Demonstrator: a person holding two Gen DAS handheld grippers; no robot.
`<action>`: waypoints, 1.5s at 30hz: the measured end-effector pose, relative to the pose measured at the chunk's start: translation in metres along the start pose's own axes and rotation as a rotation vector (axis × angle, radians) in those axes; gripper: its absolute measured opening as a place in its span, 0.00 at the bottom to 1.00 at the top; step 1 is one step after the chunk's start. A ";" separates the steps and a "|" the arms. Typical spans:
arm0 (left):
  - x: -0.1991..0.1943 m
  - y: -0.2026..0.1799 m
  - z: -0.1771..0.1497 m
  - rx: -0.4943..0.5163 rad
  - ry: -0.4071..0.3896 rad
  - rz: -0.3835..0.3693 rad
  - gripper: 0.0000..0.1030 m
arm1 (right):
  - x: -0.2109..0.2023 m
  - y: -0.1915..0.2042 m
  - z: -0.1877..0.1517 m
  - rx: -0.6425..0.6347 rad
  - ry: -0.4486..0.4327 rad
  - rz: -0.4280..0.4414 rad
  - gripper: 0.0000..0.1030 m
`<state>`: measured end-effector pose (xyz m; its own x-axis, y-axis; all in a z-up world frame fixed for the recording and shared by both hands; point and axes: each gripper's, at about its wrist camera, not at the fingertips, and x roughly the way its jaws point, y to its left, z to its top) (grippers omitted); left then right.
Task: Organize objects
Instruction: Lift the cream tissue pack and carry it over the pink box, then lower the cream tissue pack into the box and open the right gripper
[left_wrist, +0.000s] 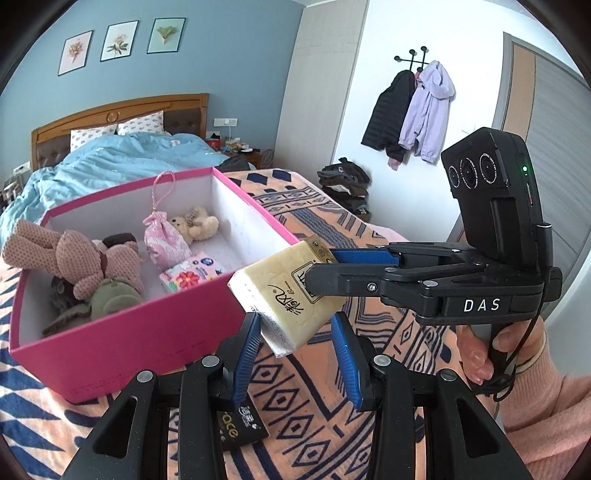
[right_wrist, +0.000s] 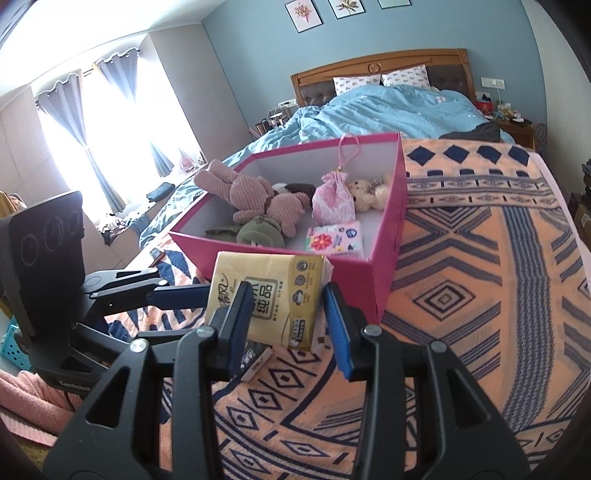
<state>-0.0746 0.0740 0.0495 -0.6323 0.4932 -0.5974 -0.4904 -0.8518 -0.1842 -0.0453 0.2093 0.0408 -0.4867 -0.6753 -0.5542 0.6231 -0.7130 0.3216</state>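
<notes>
A yellow tissue pack (left_wrist: 280, 291) hangs in the air at the centre of the left wrist view, just off the near right corner of the pink box (left_wrist: 110, 332) and above the patterned blanket (left_wrist: 388, 221) on the bed. The right gripper (left_wrist: 317, 266) reaches in from the right of the frame and is clamped on the pack's upper end, one finger behind it and one across its printed face. The left gripper (left_wrist: 297, 354) comes up from the bottom edge with its blue pads (left_wrist: 247, 350) bracketing the pack's lower end. I cannot tell whether it is actually squeezing.

Inside the box lie a pink plush rabbit (left_wrist: 85, 254), a pink drawstring pouch (left_wrist: 164, 240), a small cream bear (left_wrist: 195, 225) and a floral tissue packet (left_wrist: 192, 275). A black packet (left_wrist: 240, 432) lies on the blanket under the left gripper.
</notes>
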 end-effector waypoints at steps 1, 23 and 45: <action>0.000 0.001 0.003 0.002 -0.004 0.006 0.39 | 0.000 0.001 0.002 -0.003 -0.003 0.000 0.41; 0.021 0.032 0.048 -0.015 -0.015 0.081 0.39 | 0.032 -0.022 0.064 0.012 -0.014 0.026 0.42; 0.083 0.084 0.059 -0.137 0.114 0.085 0.39 | 0.102 -0.047 0.086 0.044 0.108 -0.087 0.45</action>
<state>-0.2034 0.0536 0.0303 -0.5925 0.4018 -0.6982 -0.3471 -0.9095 -0.2288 -0.1769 0.1578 0.0351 -0.4671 -0.5881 -0.6603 0.5532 -0.7769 0.3007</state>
